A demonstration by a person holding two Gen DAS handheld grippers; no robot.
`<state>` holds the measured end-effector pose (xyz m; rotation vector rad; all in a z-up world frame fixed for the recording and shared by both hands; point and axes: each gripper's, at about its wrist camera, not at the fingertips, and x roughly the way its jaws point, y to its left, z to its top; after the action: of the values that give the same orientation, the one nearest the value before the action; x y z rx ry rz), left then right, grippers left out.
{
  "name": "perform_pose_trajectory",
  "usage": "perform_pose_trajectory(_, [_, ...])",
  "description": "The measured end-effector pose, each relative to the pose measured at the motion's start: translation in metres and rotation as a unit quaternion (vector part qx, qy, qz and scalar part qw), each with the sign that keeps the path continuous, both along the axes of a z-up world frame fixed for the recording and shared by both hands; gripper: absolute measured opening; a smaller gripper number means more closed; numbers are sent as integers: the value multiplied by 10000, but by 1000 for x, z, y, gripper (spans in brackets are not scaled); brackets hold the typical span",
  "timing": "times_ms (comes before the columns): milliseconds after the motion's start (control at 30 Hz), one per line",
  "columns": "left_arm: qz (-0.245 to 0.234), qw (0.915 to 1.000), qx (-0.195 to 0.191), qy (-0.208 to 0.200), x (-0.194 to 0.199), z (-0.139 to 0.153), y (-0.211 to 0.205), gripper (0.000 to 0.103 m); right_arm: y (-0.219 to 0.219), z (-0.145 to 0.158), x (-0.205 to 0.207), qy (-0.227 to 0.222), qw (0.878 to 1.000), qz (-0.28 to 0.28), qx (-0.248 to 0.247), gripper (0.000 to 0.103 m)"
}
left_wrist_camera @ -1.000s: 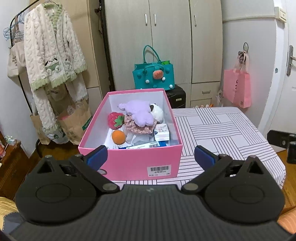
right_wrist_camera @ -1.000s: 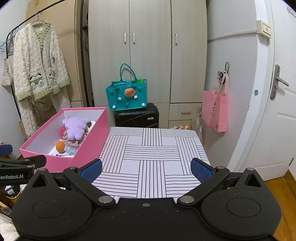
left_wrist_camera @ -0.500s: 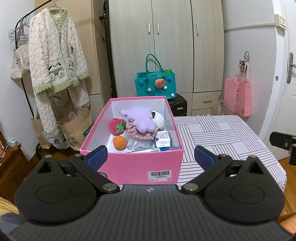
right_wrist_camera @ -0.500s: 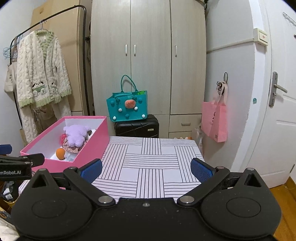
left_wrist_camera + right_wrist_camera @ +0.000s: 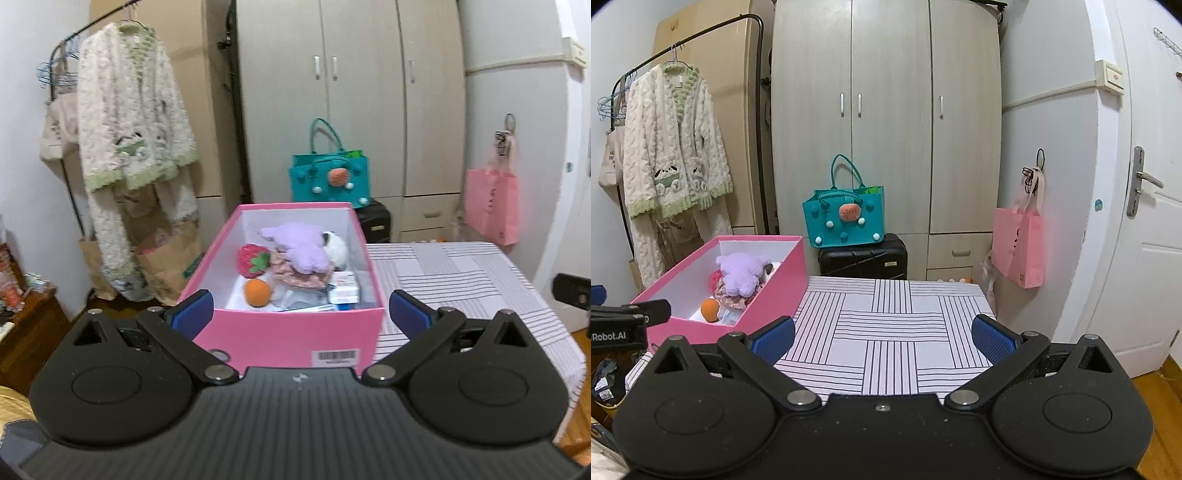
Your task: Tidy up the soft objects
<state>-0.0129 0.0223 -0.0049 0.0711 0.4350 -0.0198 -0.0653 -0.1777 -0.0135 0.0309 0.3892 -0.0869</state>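
Inside pink box [image 5: 291, 339], purple plush [image 5: 295, 247] (uppermost), orange ball [image 5: 258, 292]

Open pink box [image 5: 291, 338] stands at the table's [image 5: 894, 332] left edge, holding a purple plush [image 5: 299, 247] lying atop a floral cloth [image 5: 295, 275], a red strawberry [image 5: 253, 260] at its left, an orange ball [image 5: 258, 292] nearer the front wall, and a white plush [image 5: 338, 245] at the right wall.

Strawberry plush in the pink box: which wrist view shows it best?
The left wrist view. It looks straight down into the pink box, so the strawberry plush shows whole, beside the purple plush. In the right wrist view the strawberry plush is only a red sliver behind the purple plush.
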Motion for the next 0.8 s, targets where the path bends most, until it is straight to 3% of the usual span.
perform_pose_trajectory(433, [-97, 9999, 47, -21, 0, -1, -1, 103, -1, -6, 6, 198, 9998, -83, 8, 103])
perform_pose_trajectory(800, [-204, 9996, -145, 165, 2, -4, 2, 103, 1, -8, 5, 238, 9997, -56, -4, 103])
